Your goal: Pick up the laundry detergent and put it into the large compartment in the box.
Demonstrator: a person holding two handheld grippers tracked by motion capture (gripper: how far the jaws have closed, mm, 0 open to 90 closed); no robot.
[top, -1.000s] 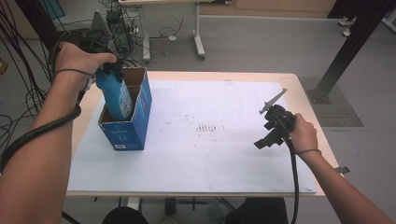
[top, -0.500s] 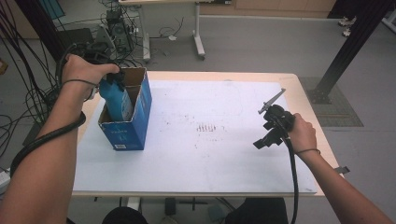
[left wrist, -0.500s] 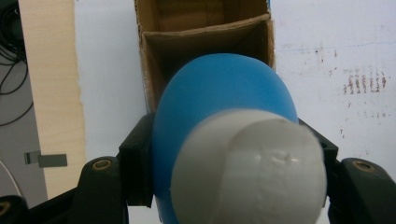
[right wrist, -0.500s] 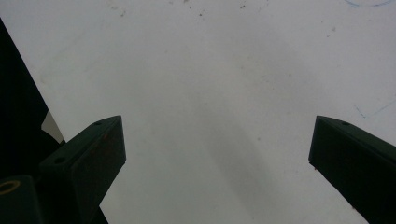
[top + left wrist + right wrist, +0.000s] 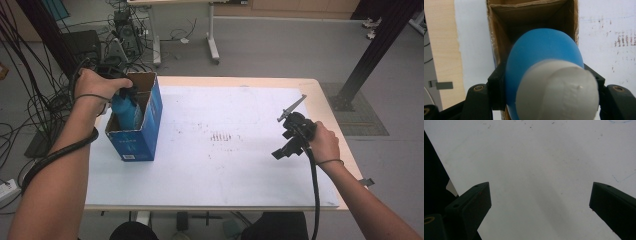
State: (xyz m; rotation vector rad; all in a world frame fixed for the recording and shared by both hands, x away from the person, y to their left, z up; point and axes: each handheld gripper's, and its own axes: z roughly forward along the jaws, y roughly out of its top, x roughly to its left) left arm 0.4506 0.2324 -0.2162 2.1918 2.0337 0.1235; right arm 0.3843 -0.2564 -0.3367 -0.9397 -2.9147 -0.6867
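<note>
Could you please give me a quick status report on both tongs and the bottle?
Left tongs shut on blue bottle, bottle partly down in open blue cardboard box. Right tongs open, nothing between, over white table cover. Nothing in the way.

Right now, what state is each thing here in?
Blue bottle: upright, capped white, partly down inside the box.
Cardboard box: standing, top open.
Left claw: shut on the bottle.
Right claw: open, holding nothing, above the white tabletop.

The right gripper (image 5: pixel 540 205) hangs over a white table sheet (image 5: pixel 536 157); its two black jaws stand wide apart with nothing between them; faint marks speckle the sheet.
</note>
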